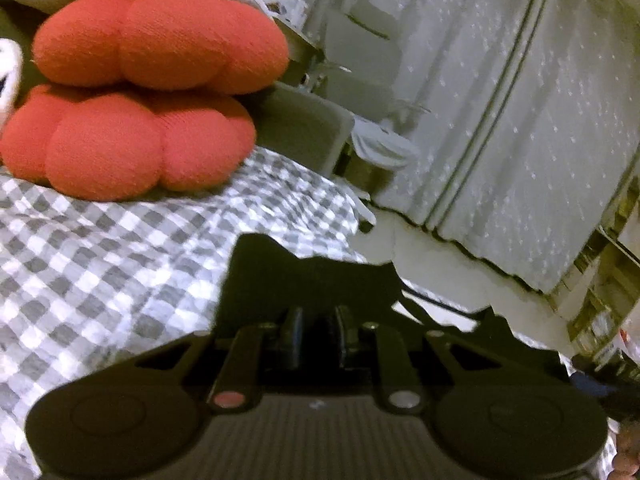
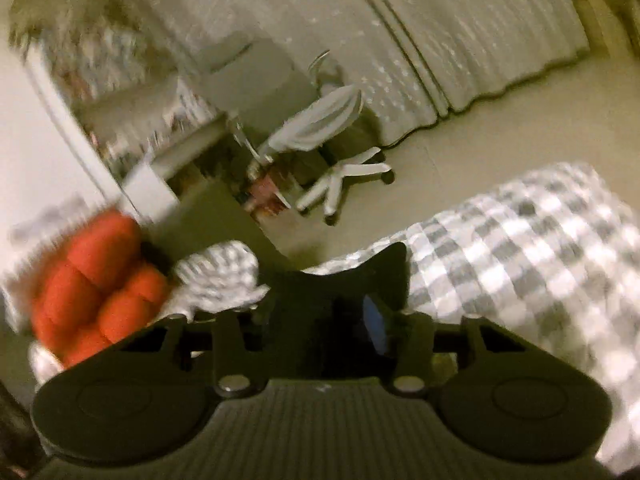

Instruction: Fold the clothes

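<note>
Mid-fold: left gripper (image 1: 318, 320) pinches the black cloth garment (image 1: 304, 276); right gripper (image 2: 352, 316), at twelve o'clock over it, stands part-open, needing a fresh hold.

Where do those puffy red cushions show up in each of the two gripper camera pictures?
Left wrist view: the red cushions fill the upper left, stacked one on the other, resting on the checked bedcover.
Right wrist view: the red cushions sit at the lower left edge, blurred, just above the gripper body.
Shared landmark: the grey and white checked bedcover, and the dotted curtain behind.
</note>
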A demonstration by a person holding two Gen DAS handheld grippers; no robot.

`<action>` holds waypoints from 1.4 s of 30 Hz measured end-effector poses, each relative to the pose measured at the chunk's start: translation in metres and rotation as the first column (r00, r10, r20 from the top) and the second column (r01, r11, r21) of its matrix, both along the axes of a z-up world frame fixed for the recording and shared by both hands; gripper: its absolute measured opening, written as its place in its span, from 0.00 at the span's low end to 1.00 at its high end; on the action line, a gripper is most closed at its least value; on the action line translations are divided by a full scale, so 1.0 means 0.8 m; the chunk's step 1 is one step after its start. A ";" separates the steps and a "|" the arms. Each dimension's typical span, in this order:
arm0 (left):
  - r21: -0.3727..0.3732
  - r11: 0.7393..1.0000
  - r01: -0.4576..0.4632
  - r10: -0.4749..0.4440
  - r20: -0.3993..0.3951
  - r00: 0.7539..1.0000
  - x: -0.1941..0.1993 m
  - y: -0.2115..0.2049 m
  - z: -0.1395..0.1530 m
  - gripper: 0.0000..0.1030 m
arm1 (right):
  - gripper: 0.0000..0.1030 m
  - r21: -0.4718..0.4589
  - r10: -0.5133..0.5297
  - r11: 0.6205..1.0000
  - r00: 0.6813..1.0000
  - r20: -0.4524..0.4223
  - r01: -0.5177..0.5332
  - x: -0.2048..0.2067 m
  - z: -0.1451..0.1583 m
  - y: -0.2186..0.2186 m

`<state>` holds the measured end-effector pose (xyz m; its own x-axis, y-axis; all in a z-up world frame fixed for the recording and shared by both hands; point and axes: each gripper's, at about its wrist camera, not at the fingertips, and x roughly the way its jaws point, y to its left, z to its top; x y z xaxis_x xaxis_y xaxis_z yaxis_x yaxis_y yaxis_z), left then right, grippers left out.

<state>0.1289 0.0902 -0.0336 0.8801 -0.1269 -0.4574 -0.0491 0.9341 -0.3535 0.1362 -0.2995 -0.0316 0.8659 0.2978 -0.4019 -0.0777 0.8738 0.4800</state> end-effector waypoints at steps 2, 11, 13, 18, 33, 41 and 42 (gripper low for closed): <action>0.009 1.000 -0.016 0.016 0.016 1.000 -0.002 0.003 0.002 0.17 | 0.37 -0.119 0.010 0.993 1.000 -0.002 -0.010 0.007 -0.005 0.017; 0.009 0.998 -0.059 0.059 0.021 0.998 0.002 0.010 -0.003 0.17 | 0.09 -0.324 0.083 0.944 0.994 0.071 -0.056 -0.008 -0.005 0.051; 0.002 0.998 -0.063 0.063 0.038 0.997 0.001 0.010 -0.002 0.16 | 0.08 -0.326 0.053 0.945 0.993 0.104 -0.017 -0.008 0.004 0.047; -0.002 1.000 -0.025 0.025 0.046 0.999 0.003 0.004 -0.002 0.16 | 0.08 -0.310 -0.051 0.947 0.993 0.110 0.083 -0.002 0.004 0.030; 0.058 0.998 -0.004 0.004 -0.007 1.000 0.013 -0.009 -0.009 0.17 | 0.43 -0.306 -0.031 0.951 0.998 0.063 0.049 -0.007 0.007 0.039; 0.156 0.988 0.009 0.000 -0.054 0.999 0.022 -0.016 -0.018 0.16 | 0.43 -0.388 0.007 0.922 0.999 -0.037 -0.021 -0.003 -0.020 0.046; 0.165 0.986 0.014 -0.006 -0.052 0.999 0.020 -0.017 -0.016 0.17 | 0.43 -0.382 0.006 0.924 0.999 -0.035 -0.019 -0.005 -0.018 0.044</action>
